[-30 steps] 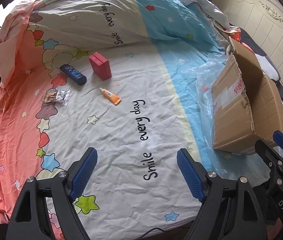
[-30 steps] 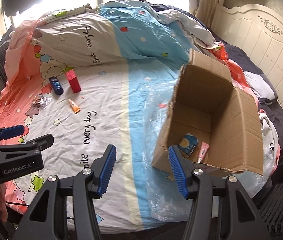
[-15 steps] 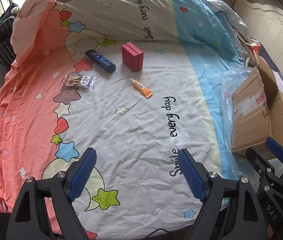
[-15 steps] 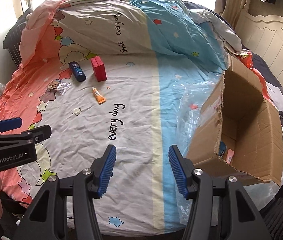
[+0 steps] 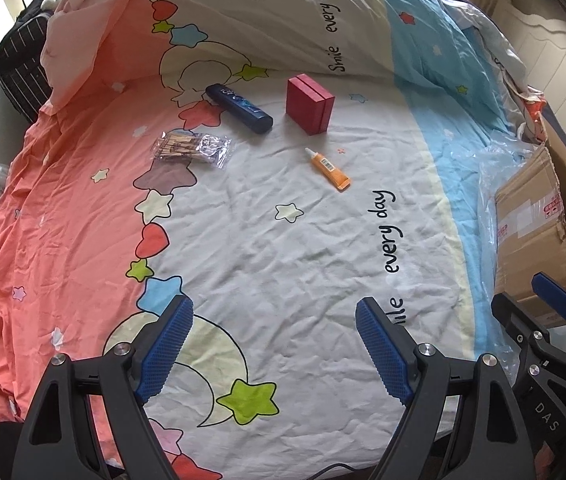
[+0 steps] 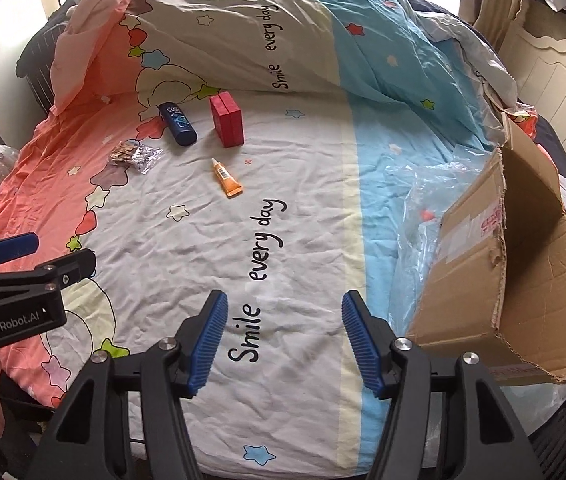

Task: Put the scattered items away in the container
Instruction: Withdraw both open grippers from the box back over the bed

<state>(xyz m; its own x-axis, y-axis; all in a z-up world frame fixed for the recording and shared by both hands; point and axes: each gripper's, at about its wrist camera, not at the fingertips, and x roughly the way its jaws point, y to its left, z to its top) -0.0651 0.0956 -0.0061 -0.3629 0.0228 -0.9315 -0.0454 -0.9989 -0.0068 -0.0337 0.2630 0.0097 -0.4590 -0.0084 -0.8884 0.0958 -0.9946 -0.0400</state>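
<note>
Four scattered items are seen on the far part of a star-printed bedsheet in pink, white and blue, well ahead of both claws. A dark blue plastic bottle lies on its side, with a red rectangular box near it to the right. A clear bag of small brown pieces lies in front of the bottle, and an orange tube with a white nozzle lies in front of the box.

The left gripper is held wide apart over bare sheet, with nothing between its blue pads. The right gripper has just been opening; it too is empty and released, above the printed word "Smile".

An open brown cardboard box lies at the right on a crumpled sheet of clear plastic, well apart from the four items. A folded-back duvet rises behind them. Nothing is seen between claws and items.
</note>
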